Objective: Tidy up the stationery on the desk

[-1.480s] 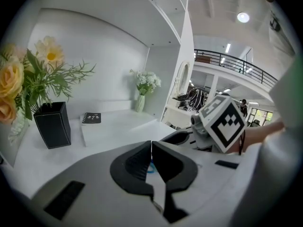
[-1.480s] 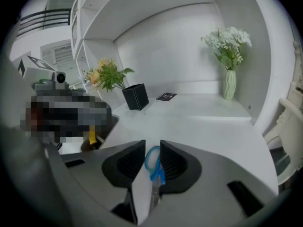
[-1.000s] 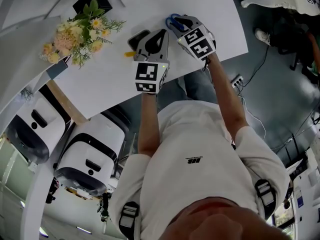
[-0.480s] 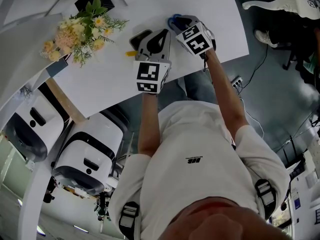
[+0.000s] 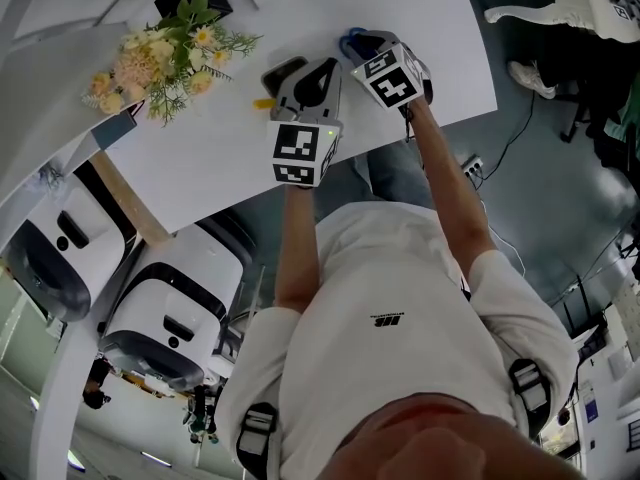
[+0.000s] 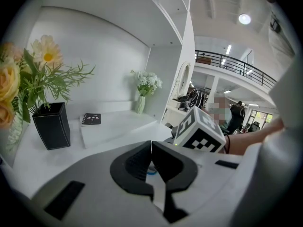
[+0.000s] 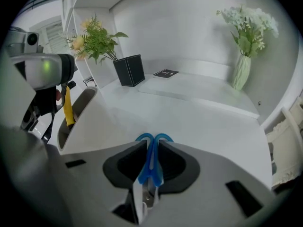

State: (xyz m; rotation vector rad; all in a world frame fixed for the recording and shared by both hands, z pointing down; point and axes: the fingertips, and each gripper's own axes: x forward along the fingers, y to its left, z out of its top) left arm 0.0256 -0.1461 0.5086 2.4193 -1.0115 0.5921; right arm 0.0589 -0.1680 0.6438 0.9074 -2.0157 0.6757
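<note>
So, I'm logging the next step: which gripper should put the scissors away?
Right. The right gripper is shut on the scissors, while the left gripper is shut with nothing visibly held.

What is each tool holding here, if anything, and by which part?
The right tool clamps the blue scissors by their handles, just behind the finger loops. The left tool is shut on nothing visible.

Scissors (image 7: 147,168): blades hidden between the closed jaws of the right claw (image 7: 152,142); only blue handles show.
Yellow item (image 5: 262,104): mostly covered by left claw (image 5: 308,76); kind indeterminate.
Notebook (image 6: 91,118): cover print too small to read.
Bouquet (image 6: 28,79): cut by left edge.
</note>
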